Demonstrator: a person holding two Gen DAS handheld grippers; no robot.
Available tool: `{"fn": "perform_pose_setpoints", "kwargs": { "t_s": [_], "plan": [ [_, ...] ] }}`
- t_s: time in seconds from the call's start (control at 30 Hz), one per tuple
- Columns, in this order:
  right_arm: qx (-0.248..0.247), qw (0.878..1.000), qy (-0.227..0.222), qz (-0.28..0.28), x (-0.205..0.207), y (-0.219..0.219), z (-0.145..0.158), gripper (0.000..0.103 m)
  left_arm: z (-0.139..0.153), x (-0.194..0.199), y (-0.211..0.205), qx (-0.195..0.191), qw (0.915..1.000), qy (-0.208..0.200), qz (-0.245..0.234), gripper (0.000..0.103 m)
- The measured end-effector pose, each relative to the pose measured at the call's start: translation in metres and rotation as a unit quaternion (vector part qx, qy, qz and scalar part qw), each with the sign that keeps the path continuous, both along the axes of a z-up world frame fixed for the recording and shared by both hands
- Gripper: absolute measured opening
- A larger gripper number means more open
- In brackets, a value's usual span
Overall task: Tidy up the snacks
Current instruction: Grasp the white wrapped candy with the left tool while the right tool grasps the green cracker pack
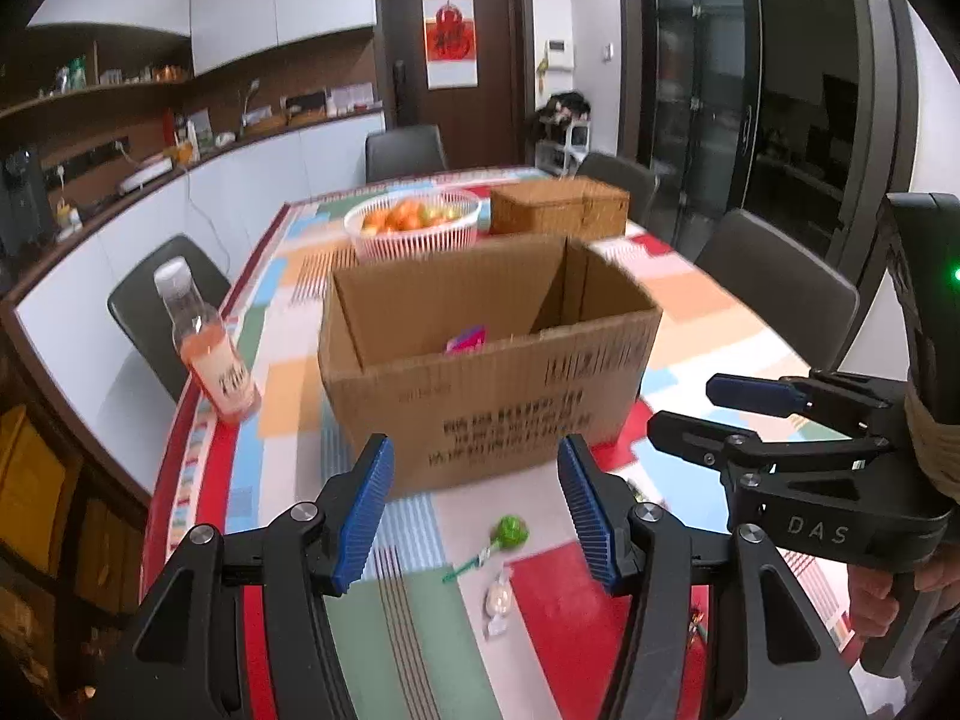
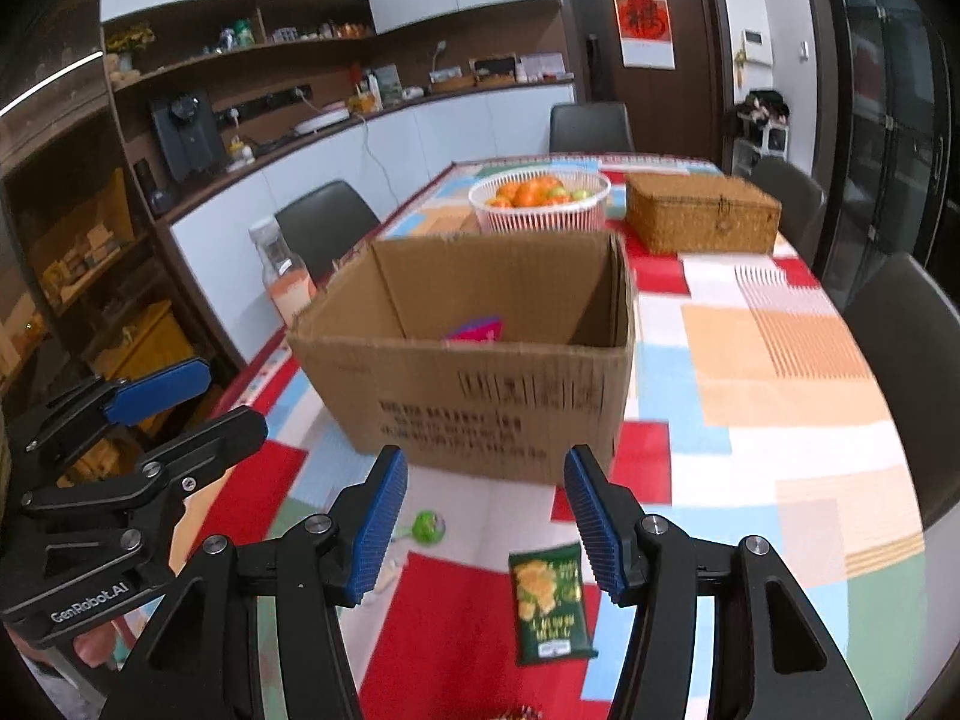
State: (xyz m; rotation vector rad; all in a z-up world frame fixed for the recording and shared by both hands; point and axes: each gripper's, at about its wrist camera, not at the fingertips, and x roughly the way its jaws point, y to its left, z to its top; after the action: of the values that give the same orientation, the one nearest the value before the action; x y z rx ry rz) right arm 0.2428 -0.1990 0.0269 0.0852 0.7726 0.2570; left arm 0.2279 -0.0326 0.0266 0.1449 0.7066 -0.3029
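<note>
An open cardboard box (image 1: pixel 486 384) (image 2: pixel 474 384) stands mid-table with a pink packet (image 1: pixel 465 339) (image 2: pixel 474 330) inside. In front of it lie a green lollipop (image 1: pixel 510 531) (image 2: pixel 427 527), a small clear-wrapped candy (image 1: pixel 498 600) and a green snack bag (image 2: pixel 549 603). My left gripper (image 1: pixel 477 516) is open and empty above the lollipop and candy. My right gripper (image 2: pixel 483 522) is open and empty above the snack bag. Each gripper shows from the side in the other's view, the right one (image 1: pixel 750 408) and the left one (image 2: pixel 180 396).
A drink bottle (image 1: pixel 207 348) (image 2: pixel 285 279) stands left of the box near the table edge. A white basket of oranges (image 1: pixel 414 222) (image 2: pixel 540 198) and a wicker box (image 1: pixel 558 207) (image 2: pixel 702 213) sit behind. Chairs surround the patterned table (image 1: pixel 702 300) (image 2: pixel 780 360).
</note>
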Motion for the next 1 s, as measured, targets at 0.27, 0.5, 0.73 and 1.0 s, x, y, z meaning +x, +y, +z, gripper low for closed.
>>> {"fn": "perform_pose_setpoints", "kwargs": {
  "t_s": [0.27, 0.5, 0.73, 1.0],
  "plan": [
    [-0.018, 0.997, 0.070, 0.005, -0.002, 0.001, -0.049, 0.056, -0.043, 0.001, 0.001, 0.008, 0.9982, 0.059, 0.007, 0.056],
    [-0.029, 0.994, 0.110, -0.001, -0.001, -0.002, -0.077, 0.056, -0.080, 0.001, 0.002, 0.018, 0.9936, 0.111, 0.008, 0.056],
    [-0.041, 0.989, 0.145, 0.002, -0.002, -0.002, -0.101, 0.056, -0.113, 0.003, 0.002, 0.024, 0.9872, 0.157, 0.008, 0.056],
    [-0.061, 0.984, 0.168, -0.005, 0.002, -0.002, -0.121, 0.056, -0.136, 0.011, 0.002, 0.032, 0.9820, 0.186, 0.012, 0.056]
  ]
}}
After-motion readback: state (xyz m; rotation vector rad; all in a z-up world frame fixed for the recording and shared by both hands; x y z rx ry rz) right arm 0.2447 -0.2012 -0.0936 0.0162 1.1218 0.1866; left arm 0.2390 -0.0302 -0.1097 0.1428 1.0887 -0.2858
